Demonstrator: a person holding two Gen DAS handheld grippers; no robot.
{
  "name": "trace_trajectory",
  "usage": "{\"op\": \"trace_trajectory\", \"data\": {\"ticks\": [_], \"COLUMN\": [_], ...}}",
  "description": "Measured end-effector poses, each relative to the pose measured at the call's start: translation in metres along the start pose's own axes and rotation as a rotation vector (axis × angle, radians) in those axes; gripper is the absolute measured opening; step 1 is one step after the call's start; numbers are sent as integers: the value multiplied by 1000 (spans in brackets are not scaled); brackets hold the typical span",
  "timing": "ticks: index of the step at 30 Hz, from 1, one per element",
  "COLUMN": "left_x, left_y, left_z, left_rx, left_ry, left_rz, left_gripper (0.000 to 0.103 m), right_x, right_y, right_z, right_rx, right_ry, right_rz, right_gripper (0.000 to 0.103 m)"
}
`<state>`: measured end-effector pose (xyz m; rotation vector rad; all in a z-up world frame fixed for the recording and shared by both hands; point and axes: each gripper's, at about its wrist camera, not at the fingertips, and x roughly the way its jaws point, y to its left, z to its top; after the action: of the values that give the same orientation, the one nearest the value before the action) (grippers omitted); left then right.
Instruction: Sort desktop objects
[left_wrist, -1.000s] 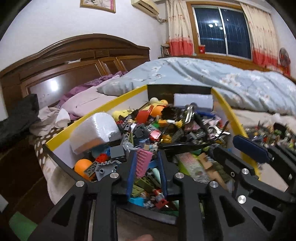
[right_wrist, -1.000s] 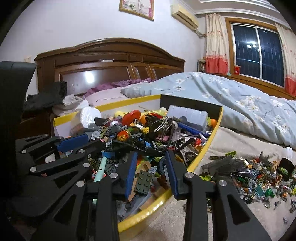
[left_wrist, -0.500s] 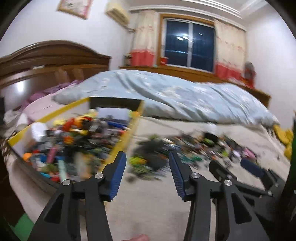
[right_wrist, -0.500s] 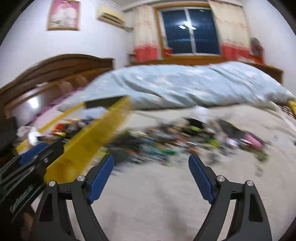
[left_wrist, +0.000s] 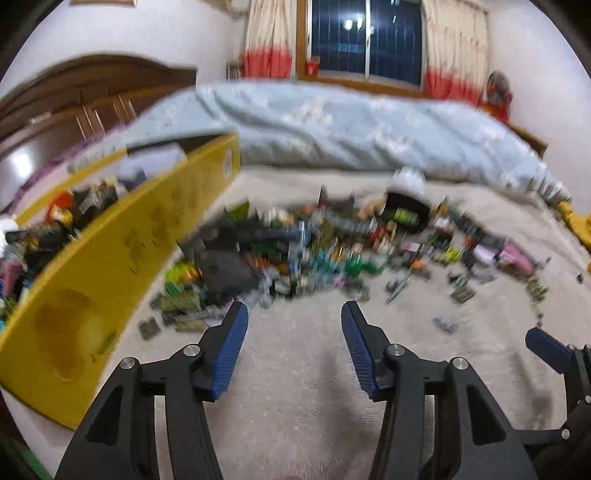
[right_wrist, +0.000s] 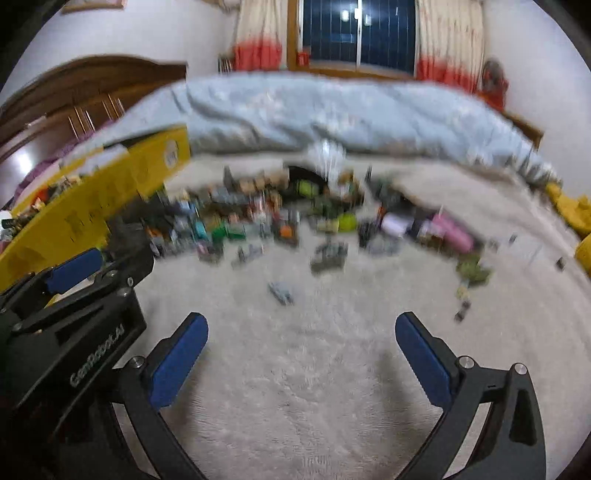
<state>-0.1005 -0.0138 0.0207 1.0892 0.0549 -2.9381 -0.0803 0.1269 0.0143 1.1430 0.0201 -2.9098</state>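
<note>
Two grippers were seen over bare blanket, both empty. The left gripper was held part-open, nothing between its blue pads; the right gripper was spread as wide as it goes, also with nothing between the pads. Both sets of jaws had just been opening.

The things to sort were found in two places. The pile of small toy pieces was strewn across the cream blanket, ahead of both grippers and well apart from the fingertips. The yellow box (already heaped with pieces) was set to the left of the pile, its long side running away from the cameras towards the blue quilt.

Relation that matters for the next move, as judged:
- Pile lay straight ahead and slightly beyond both sets of jaws; neither was yet over a piece.
- The nearest loose piece to the right gripper was a small grey one, lying alone on the blanket just ahead of the gap between its pads. Its long axis ran diagonally, up-left to down-right, so a roll of the wrist would probably be needed.
- The left gripper was placed nearer the box and the dense left edge of the pile; the dark flat pieces by its left pad were closest to it.
- The right gripper was seen at the right edge of the left view (so the hands were side by side).

Frames were motion-blurred; individual pieces could not be identified.
</note>
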Motion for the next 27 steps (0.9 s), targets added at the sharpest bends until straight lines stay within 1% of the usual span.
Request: {"op": "trace_trajectory", "data": {"ticks": [1, 3, 4, 5, 7, 8, 16, 27], "left_x": [9, 21, 29, 31, 35, 35, 34, 33], "left_y": [1, 5, 5, 5, -3, -5, 0, 0], "left_z": [0, -3, -4, -6, -7, -7, -6, -6], "left_rx": [-6, -22, -26, -25, 17, 25, 5, 6], "left_ry": [44, 107, 142, 152, 153, 156, 153, 153], "left_rz": [-18, -22, -21, -21, 3, 11, -3, -2], "left_gripper": [54, 54, 56, 56, 61, 61, 62, 62], "right_x": [9, 24, 28, 29, 31, 33, 36, 36], "right_y": [-3, -7, -8, -6, 0, 2, 1, 1], "right_z": [0, 1, 0, 0, -1, -2, -1, -1], "right_rx": [13, 38, 38, 25, -11, -23, -21, -22], "right_ry": [47, 127, 147, 152, 159, 160, 158, 158], "right_rz": [9, 18, 20, 11, -17, -27, -18, -19], "right_gripper": [103, 103, 103, 103, 103, 103, 103, 103]}}
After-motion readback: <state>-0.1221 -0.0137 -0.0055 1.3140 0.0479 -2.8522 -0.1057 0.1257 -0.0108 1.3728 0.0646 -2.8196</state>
